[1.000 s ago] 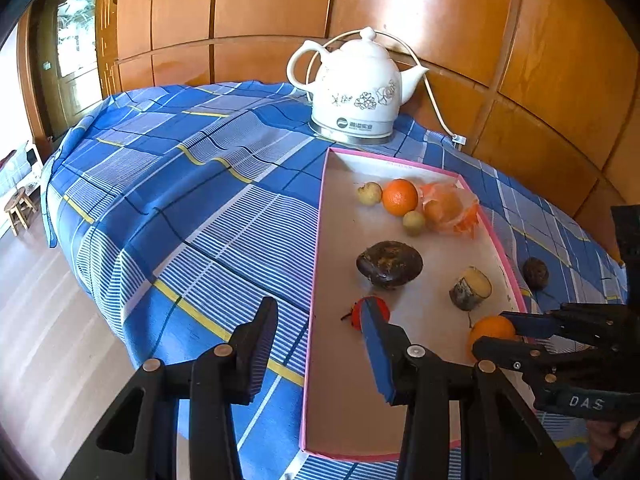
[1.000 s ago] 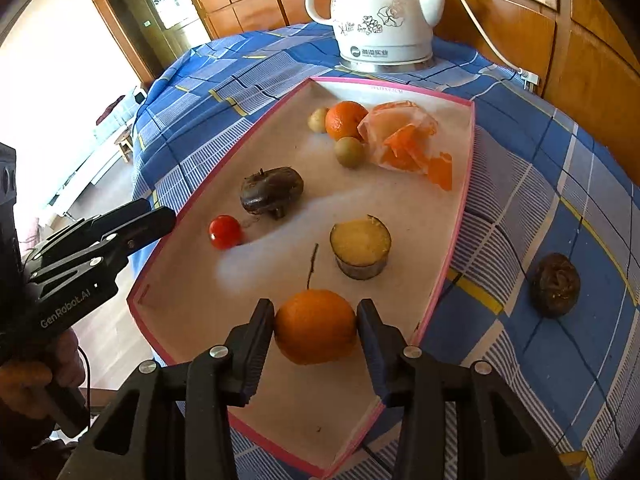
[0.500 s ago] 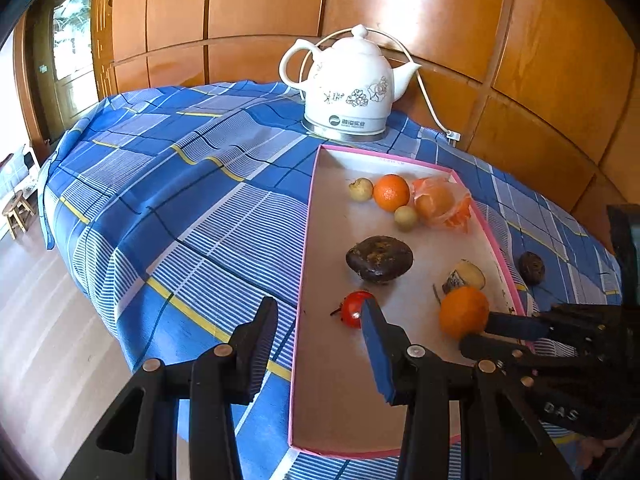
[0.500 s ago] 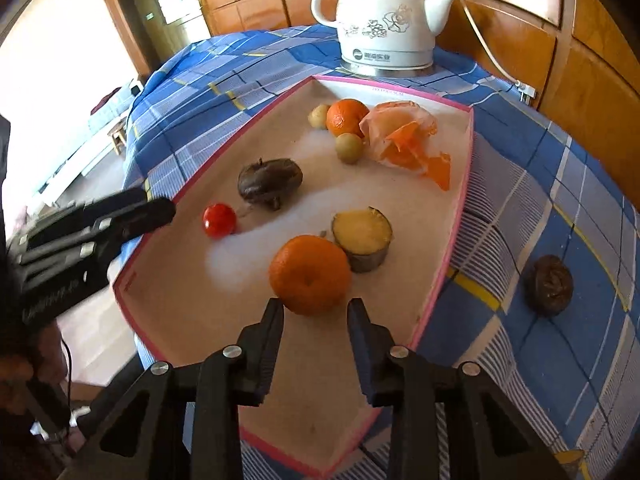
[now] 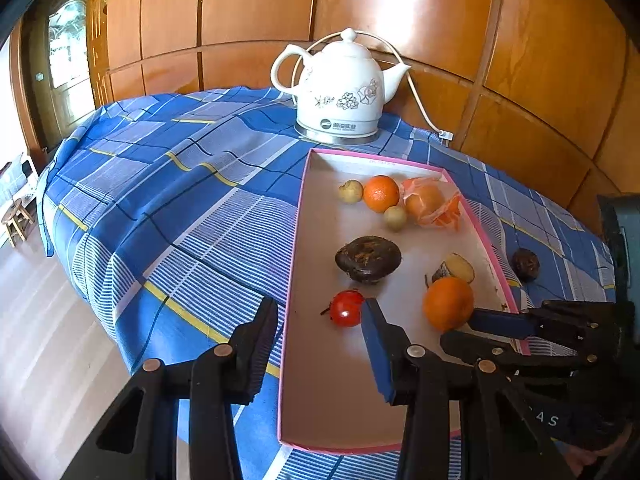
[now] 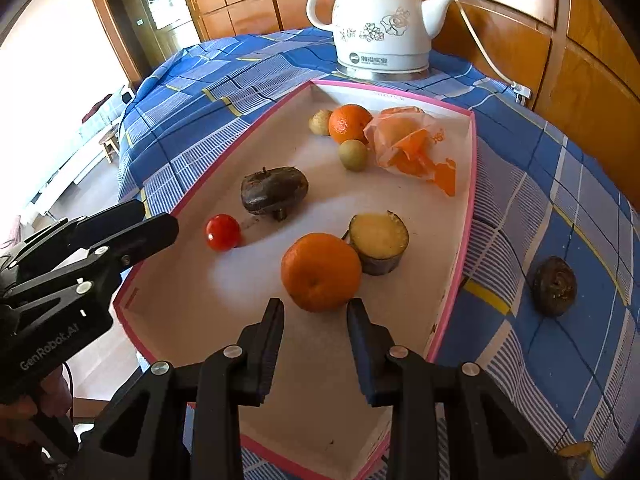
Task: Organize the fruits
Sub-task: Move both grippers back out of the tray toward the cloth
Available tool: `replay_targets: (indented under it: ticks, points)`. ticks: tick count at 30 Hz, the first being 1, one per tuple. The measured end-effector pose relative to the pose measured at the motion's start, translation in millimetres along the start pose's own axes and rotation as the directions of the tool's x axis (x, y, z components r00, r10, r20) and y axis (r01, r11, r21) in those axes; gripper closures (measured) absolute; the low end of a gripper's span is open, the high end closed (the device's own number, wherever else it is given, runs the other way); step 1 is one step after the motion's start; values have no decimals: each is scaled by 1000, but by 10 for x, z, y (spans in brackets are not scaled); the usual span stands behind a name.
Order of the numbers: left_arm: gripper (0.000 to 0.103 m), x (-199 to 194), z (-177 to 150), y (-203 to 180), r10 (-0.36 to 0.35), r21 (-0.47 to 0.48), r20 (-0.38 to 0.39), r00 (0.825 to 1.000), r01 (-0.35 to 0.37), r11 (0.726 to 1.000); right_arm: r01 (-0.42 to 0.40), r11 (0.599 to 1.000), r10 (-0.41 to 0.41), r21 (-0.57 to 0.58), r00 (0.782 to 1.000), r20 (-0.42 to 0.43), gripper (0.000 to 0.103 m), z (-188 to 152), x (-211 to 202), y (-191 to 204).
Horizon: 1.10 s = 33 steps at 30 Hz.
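Note:
A pink-rimmed tray (image 6: 464, 240) (image 5: 294, 264) holds an orange (image 6: 321, 271) (image 5: 448, 303), a cut brown fruit (image 6: 379, 248), a cherry tomato (image 6: 223, 232) (image 5: 347, 308), a dark fruit (image 6: 274, 189) (image 5: 368, 258), a second orange (image 6: 350, 121), two small yellowish fruits and a bagged orange (image 6: 408, 142). My right gripper (image 6: 316, 312) (image 5: 466, 324) is open and empty, just in front of the near orange, not touching it. My left gripper (image 5: 320, 316) (image 6: 160, 220) is open and empty at the tray's left rim near the tomato.
A dark round fruit (image 6: 554, 286) (image 5: 525, 265) lies on the blue checked cloth right of the tray. A white electric kettle (image 6: 380, 28) (image 5: 340, 92) with its cord stands behind the tray. Wood panelling is behind; the table edge drops to the floor at left.
My right gripper let go of the orange and drew back; the orange now rests in the tray beside the cut fruit. My left gripper stayed open and shifted slightly.

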<state>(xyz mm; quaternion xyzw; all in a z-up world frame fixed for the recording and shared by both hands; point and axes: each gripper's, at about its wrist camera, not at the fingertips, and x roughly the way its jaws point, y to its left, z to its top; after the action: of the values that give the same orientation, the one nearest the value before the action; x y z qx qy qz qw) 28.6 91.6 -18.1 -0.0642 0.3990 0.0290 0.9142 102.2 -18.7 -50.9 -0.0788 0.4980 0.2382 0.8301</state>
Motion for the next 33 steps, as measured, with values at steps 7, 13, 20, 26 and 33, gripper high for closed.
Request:
replay_targets:
  ticks: [7,13,20,26,33]
  points:
    - [59,-26,-16,-51,-11,10,4,1000,11,1000,1,1000,-1,-11,1000,12,70,-50,-81,52]
    - [59,-35,-23,-76,-14,15,6,1000,14,1000,5,1000,-5,-4,1000,24,70,-71,-154,43]
    - [59,-38,-35,-124,-17,28,7,1000,17,999,20,1000,-21,17,998,56,70,-77,-306,-23]
    - [58,-49,-41,-157,-19,38,11,1000,18,999,40,999,-43,35,996,80,70,-97,-450,-113]
    - [58,-51,-57,-222,-32,58,6,999,32,998,81,996,-84,36,992,90,70,-161,-616,-282]
